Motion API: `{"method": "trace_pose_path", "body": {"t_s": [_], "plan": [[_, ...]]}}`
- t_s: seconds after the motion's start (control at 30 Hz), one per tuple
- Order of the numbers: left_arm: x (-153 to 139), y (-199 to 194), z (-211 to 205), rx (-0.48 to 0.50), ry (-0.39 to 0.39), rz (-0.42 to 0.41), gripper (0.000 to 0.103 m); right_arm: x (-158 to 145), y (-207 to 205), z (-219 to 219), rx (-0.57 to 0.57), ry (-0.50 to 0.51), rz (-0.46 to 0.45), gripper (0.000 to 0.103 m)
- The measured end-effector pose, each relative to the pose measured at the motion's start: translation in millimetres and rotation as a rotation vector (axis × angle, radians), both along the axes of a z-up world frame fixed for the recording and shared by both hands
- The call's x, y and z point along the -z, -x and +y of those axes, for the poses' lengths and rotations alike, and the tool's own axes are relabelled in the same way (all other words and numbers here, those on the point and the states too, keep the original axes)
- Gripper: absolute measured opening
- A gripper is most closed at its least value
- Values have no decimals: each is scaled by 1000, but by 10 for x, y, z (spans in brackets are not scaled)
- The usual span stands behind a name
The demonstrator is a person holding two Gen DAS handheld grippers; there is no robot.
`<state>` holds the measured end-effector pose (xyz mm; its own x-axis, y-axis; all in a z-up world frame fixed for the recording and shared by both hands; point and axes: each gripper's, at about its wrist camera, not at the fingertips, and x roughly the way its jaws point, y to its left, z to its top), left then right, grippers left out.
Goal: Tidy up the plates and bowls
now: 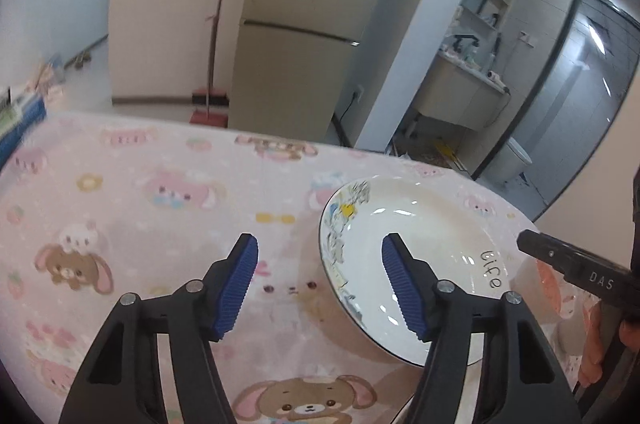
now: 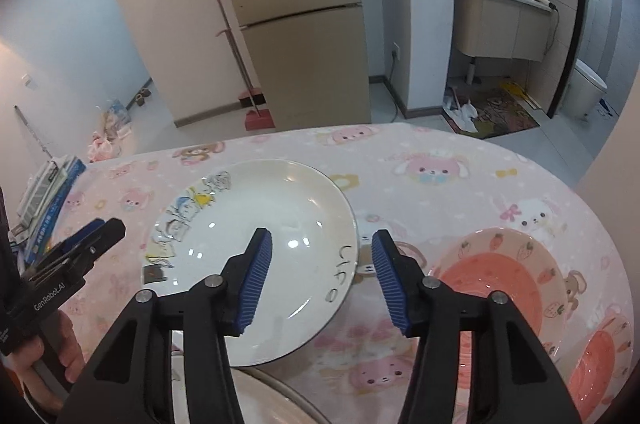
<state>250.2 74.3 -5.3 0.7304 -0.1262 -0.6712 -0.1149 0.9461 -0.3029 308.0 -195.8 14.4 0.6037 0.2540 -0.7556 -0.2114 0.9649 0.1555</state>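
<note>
White plate (image 2: 256, 248) lies on the pink tablecloth (image 2: 440, 183), both tools, left (image 1: 320, 284) and right (image 2: 322, 278), gaping empty over its rims

We see a table (image 2: 440, 183) under pink cartoon cloth; a white plate (image 2: 280, 207) sits mid-table, pink bowls (image 2: 500, 276) near its right edge, books (image 2: 48, 195) at its left edge.

I see a pink tablecloth (image 2: 440, 183) with bunnies, brown bears and strawberries on my table. The big plate (image 2: 256, 224) is white with a blue and yellow drawing and dark letters. The bowl (image 2: 532, 264) is pink with red strawberries on its rim. My tongs are black with blue ribbed pads (image 2: 256, 276). The fridge (image 2: 304, 23) is tan.
</note>
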Motion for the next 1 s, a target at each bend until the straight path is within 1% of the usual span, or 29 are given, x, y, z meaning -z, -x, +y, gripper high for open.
{"method": "trace_pose_path", "body": {"t_s": [0.07,0.13,0.17,0.2,0.27,0.3,0.37,0.4,0.5,0.53,0.6,0.63,0.67,0.73,0.77,0.8,1.0], "plan": [[100,-1,34,-16,42,13,65,56,-43,-10,-1,13,16,51],[164,-18,46,-11,50,25,56,138,-76,1,-4,19,42,44],[184,-23,41,-8,52,26,55,163,-130,21,-10,14,55,39],[206,-30,37,-5,55,25,54,203,-144,33,-14,6,68,36],[249,-49,20,19,71,24,52,267,-174,43,-20,-12,86,31],[261,-59,20,32,82,24,48,283,-176,37,-14,-9,83,29],[341,-114,-45,95,121,36,42,296,-183,21,-8,-17,88,27],[391,-132,-67,102,129,56,36,300,-182,14,-8,-28,90,27],[489,-149,-77,97,160,81,35,314,-192,11,-14,-11,91,27],[508,-151,-73,92,161,88,32,338,-203,16,-6,9,97,27],[520,-141,-68,96,171,83,29,344,-204,48,-8,36,78,27],[519,-135,-72,99,177,81,25,345,-199,61,-14,35,82,26],[517,-130,-83,104,178,80,24,355,-197,71,-23,27,87,25],[504,-110,-106,94,167,81,23,364,-189,98,-21,51,88,20],[503,-102,-111,90,166,80,23,374,-187,104,-15,71,84,14],[495,-96,-110,91,167,79,23,379,-185,110,-15,83,79,12],[452,-93,-107,98,155,69,23,392,-189,160,-41,131,75,14]]}}
